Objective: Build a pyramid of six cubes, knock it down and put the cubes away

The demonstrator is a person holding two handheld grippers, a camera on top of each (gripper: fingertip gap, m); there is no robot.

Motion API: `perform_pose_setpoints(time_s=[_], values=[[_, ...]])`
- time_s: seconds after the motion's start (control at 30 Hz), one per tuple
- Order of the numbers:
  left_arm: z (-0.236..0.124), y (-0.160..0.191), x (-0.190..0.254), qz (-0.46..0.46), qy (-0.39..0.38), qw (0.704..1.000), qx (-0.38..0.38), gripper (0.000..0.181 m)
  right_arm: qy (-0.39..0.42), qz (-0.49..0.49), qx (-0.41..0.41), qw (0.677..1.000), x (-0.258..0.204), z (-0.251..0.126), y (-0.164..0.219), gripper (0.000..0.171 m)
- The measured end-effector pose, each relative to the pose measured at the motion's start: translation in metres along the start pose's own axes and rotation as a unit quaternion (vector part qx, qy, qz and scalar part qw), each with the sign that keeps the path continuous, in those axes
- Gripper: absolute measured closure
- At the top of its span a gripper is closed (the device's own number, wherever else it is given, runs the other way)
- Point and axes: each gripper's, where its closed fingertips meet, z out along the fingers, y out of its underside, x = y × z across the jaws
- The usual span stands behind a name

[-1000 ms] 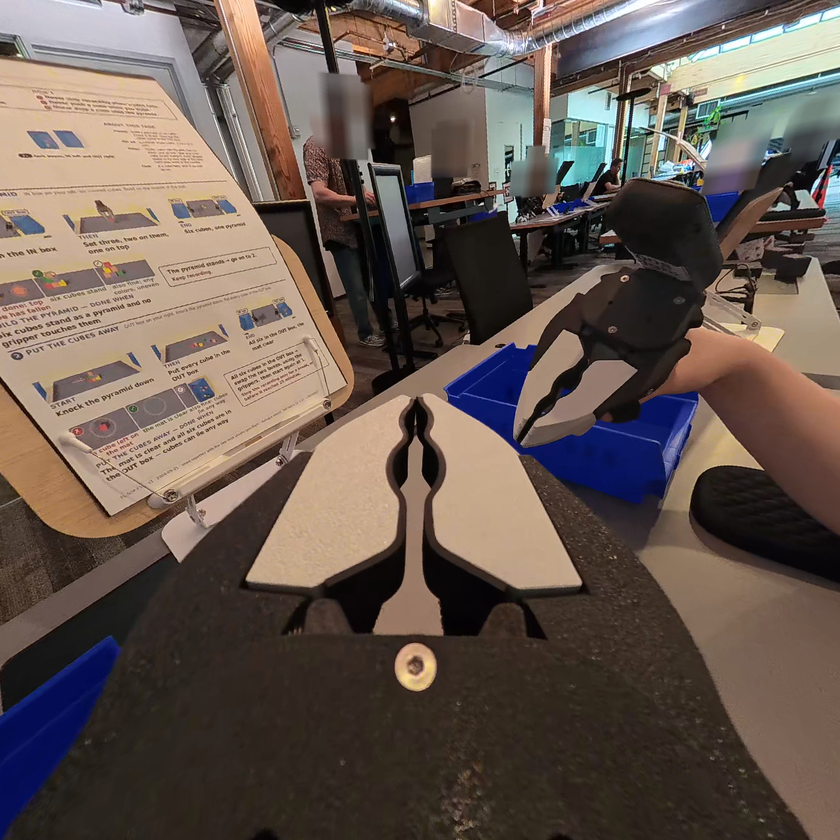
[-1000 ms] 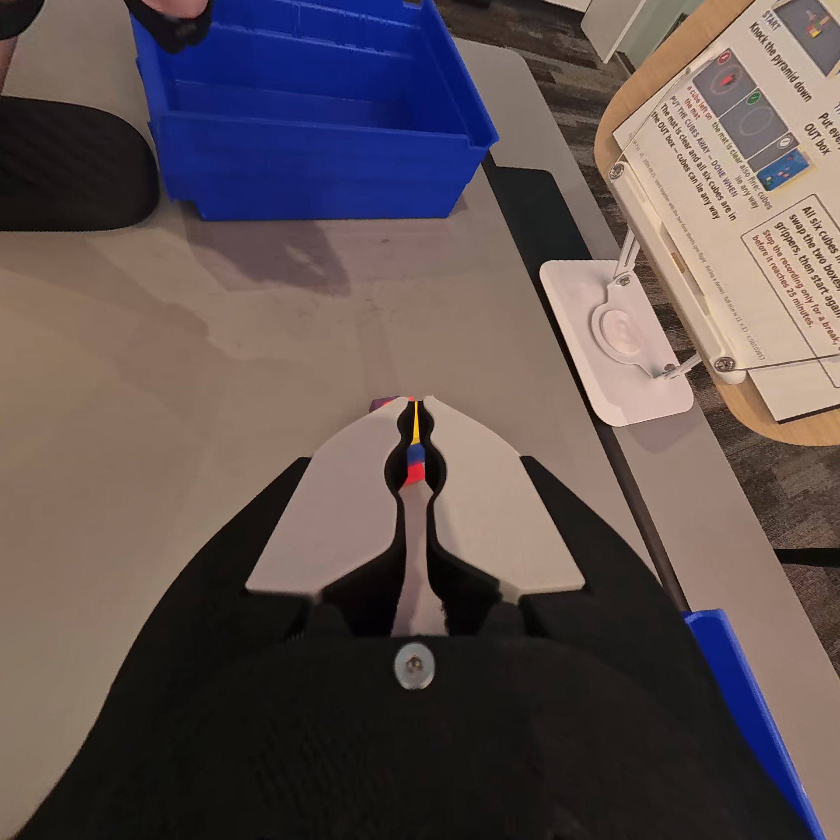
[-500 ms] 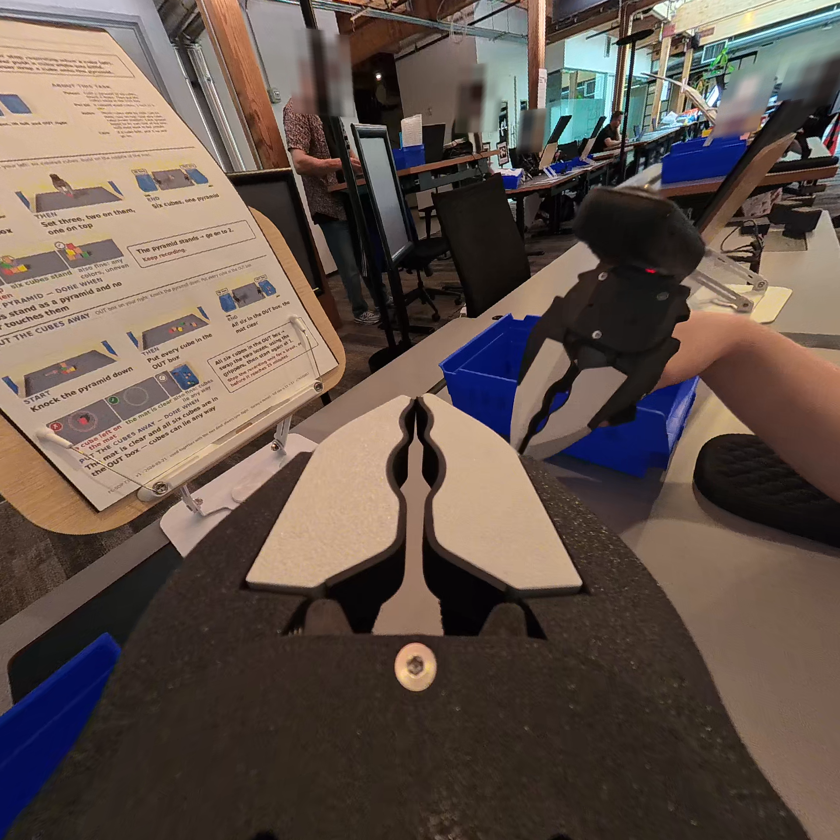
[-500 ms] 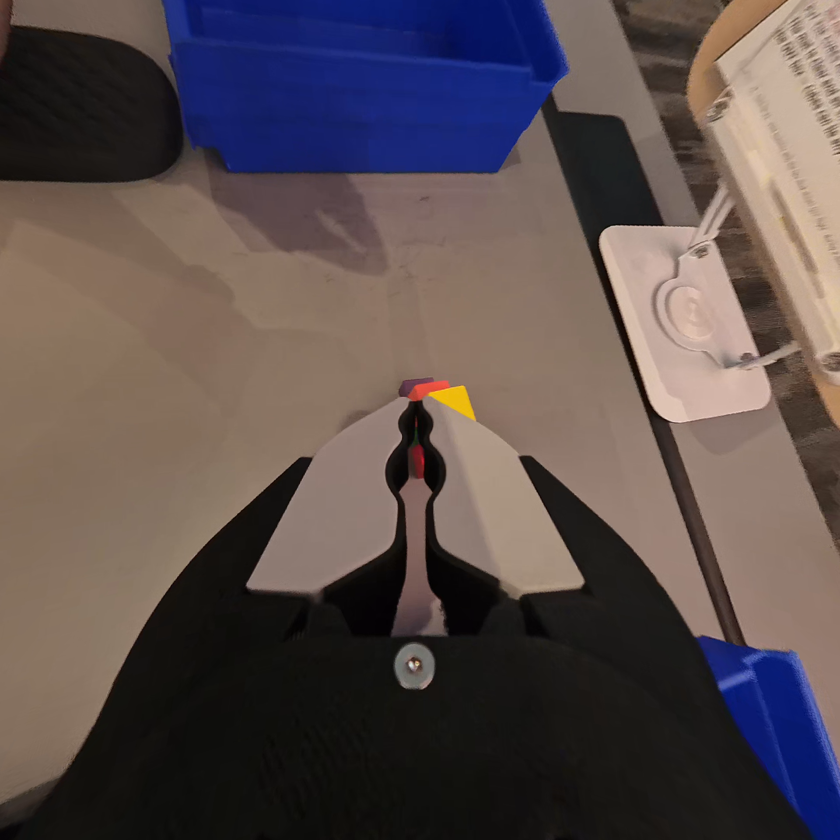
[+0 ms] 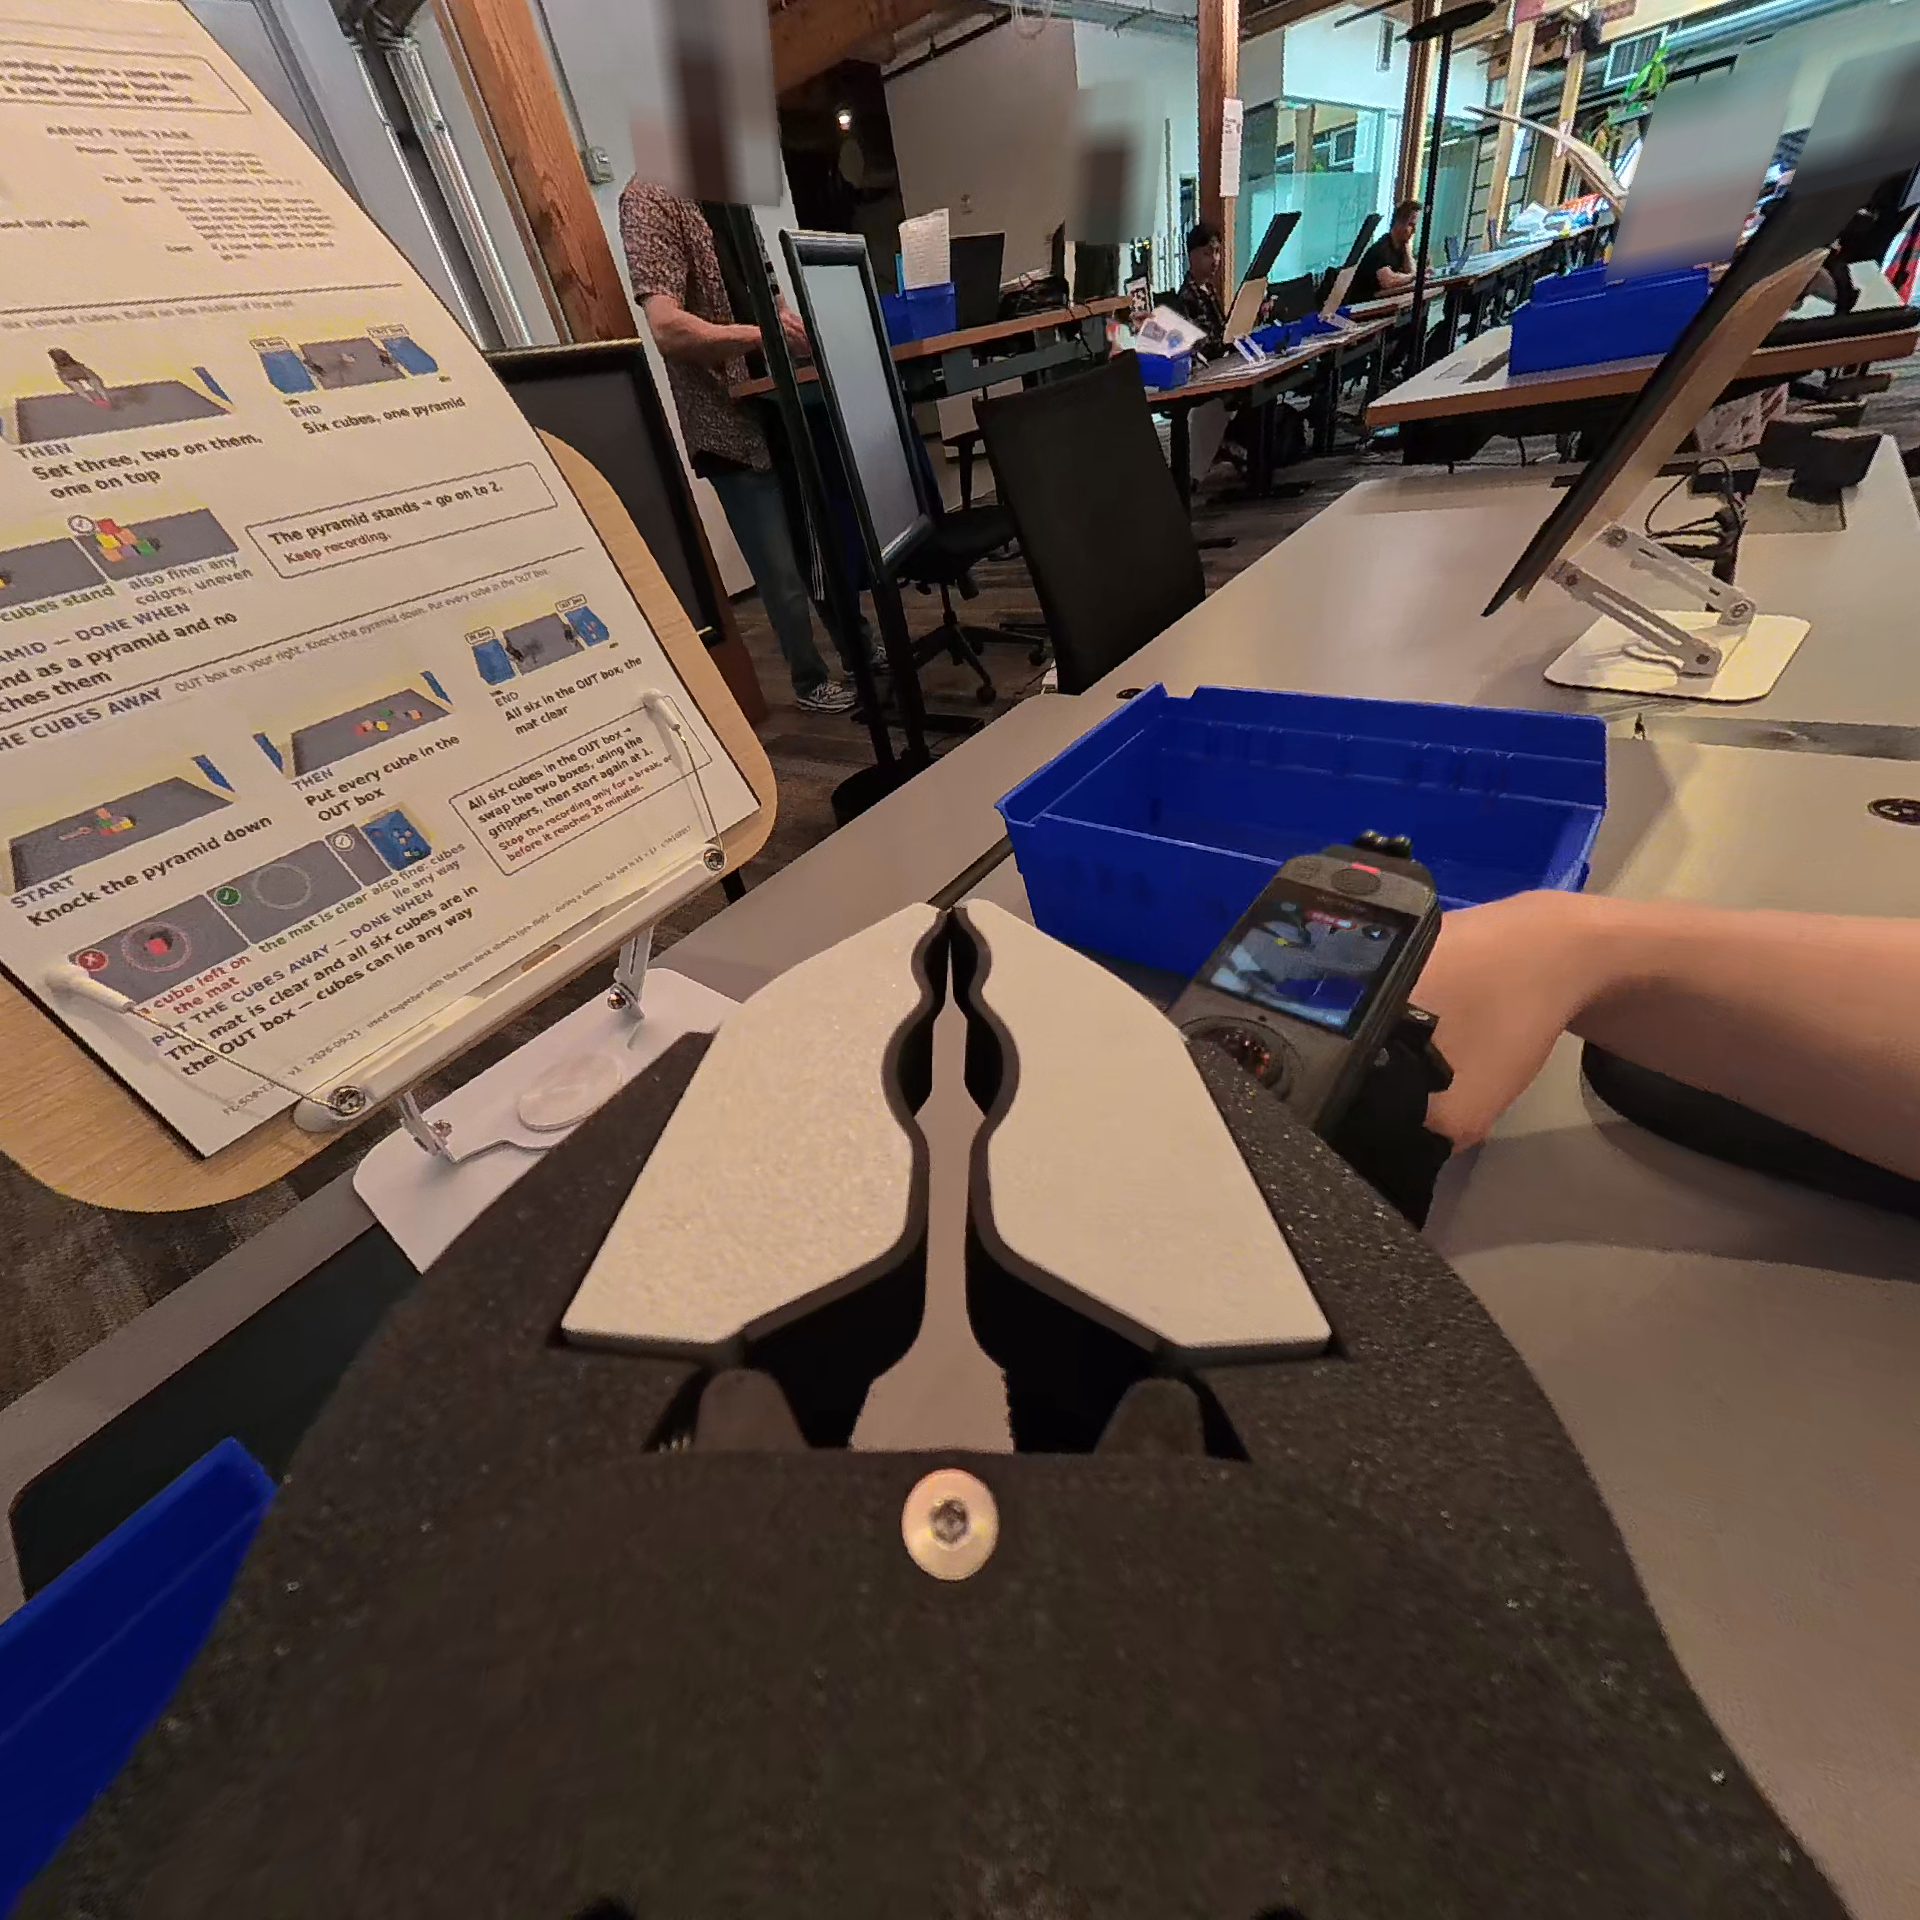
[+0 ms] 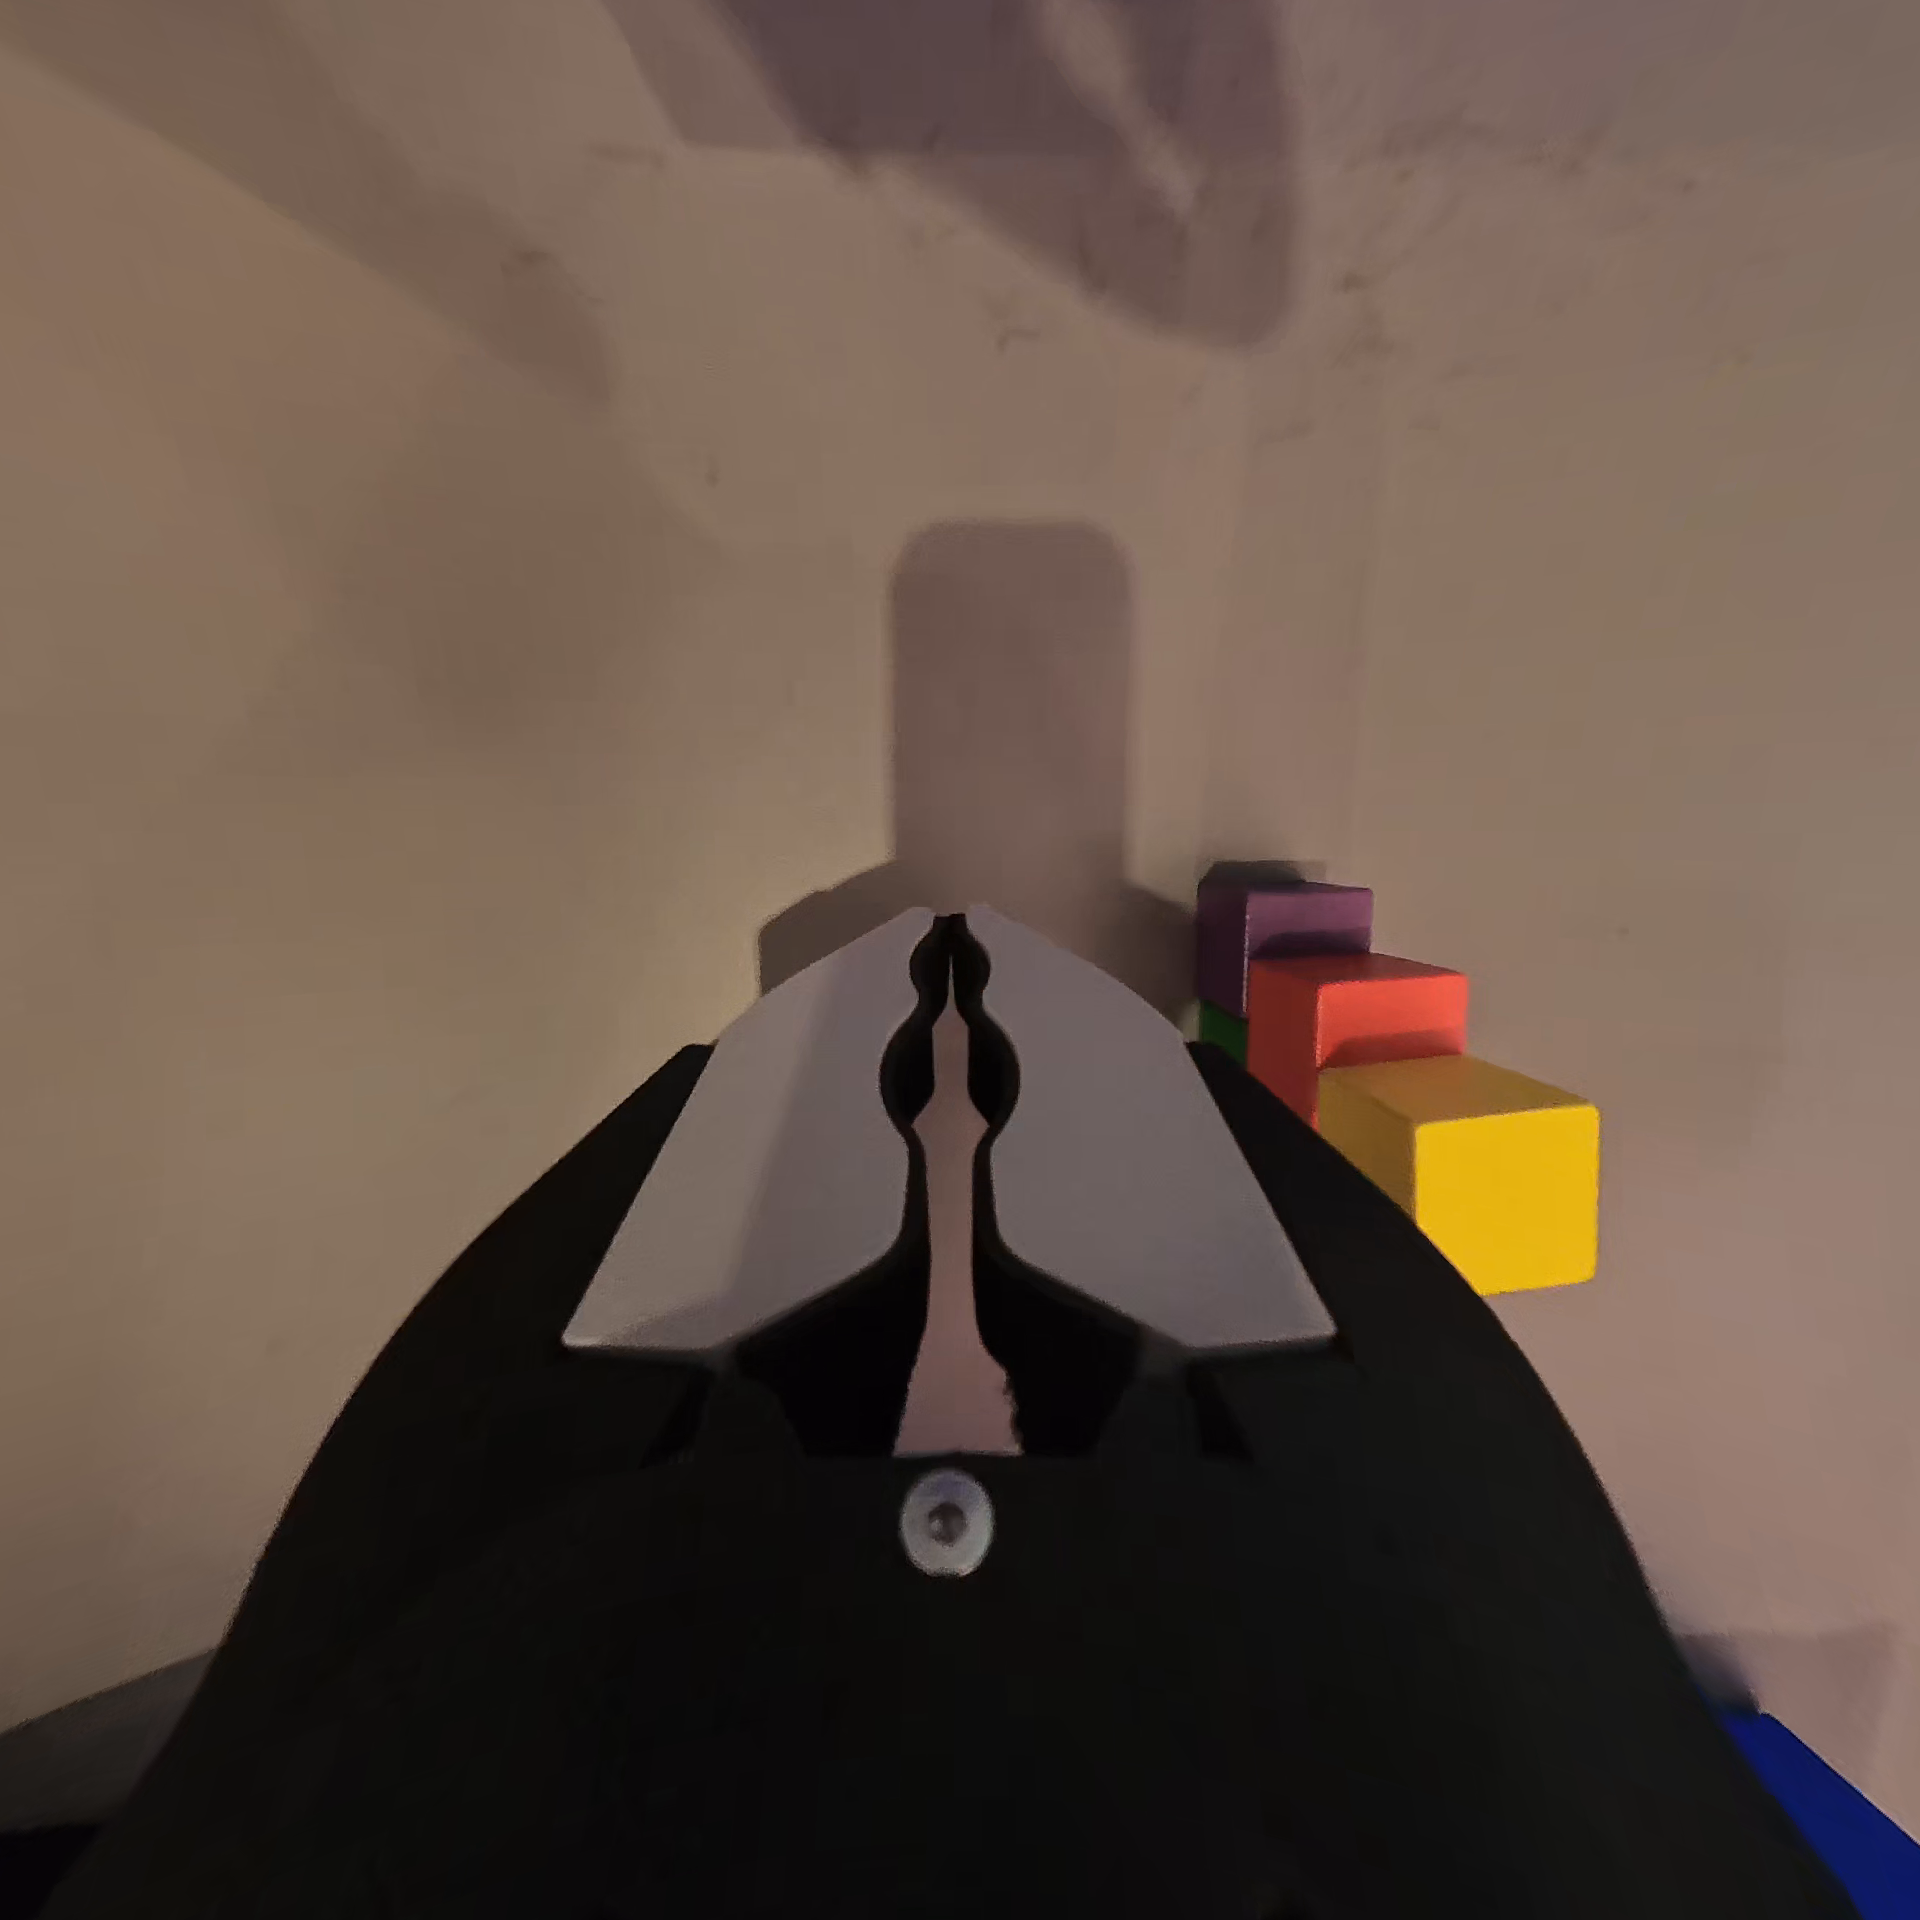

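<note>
The green cube (image 6: 1222, 1031) shows only as a sliver behind the orange cube (image 6: 1351, 1013); the right gripper's body covers the stack's lower left (six cubes cannot be counted). A blue bin (image 5: 114, 1621) is cut by the left wrist view's edge

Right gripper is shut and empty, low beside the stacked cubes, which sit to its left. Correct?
Not quite: the right wrist view shows the stacked cubes on the right of the right gripper, not left. The gripper is shut and empty.
</note>
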Motion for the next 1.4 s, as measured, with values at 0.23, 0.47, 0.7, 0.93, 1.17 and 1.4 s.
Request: perform_pose_setpoints(time_s=[0.23, 0.47, 0.7, 0.93, 1.17, 1.4], values=[[0.0, 0.0, 0.0, 0.004, -0.001, 1.0, -0.003, 0.181, 0.027, 0.018, -0.025, 0.999, 0.016, 0.004, 0.015, 0.17], [0.003, 0.002, -0.003, 0.001, -0.002, 1.0, -0.004, 0.181, 0.108, 0.074, -0.022, 0.991, 0.063, -0.001, 0.027, 0.17], [0.006, 0.006, -0.002, 0.0, 0.002, 1.0, -0.012, 0.181, 0.294, 0.151, 0.081, 0.94, 0.133, -0.053, 0.02, 0.17], [0.007, 0.008, -0.001, 0.005, 0.003, 1.0, -0.017, 0.181, 0.344, 0.148, 0.107, 0.921, 0.136, -0.096, 0.016, 0.17], [0.004, 0.006, -0.003, 0.016, -0.004, 1.0, -0.019, 0.181, 0.375, 0.181, 0.107, 0.903, 0.148, -0.114, 0.036, 0.17], [-0.016, -0.014, -0.018, 0.025, -0.03, 0.999, 0.005, 0.181, 0.286, 0.307, 0.233, 0.877, 0.149, -0.141, 0.034, 0.143]])
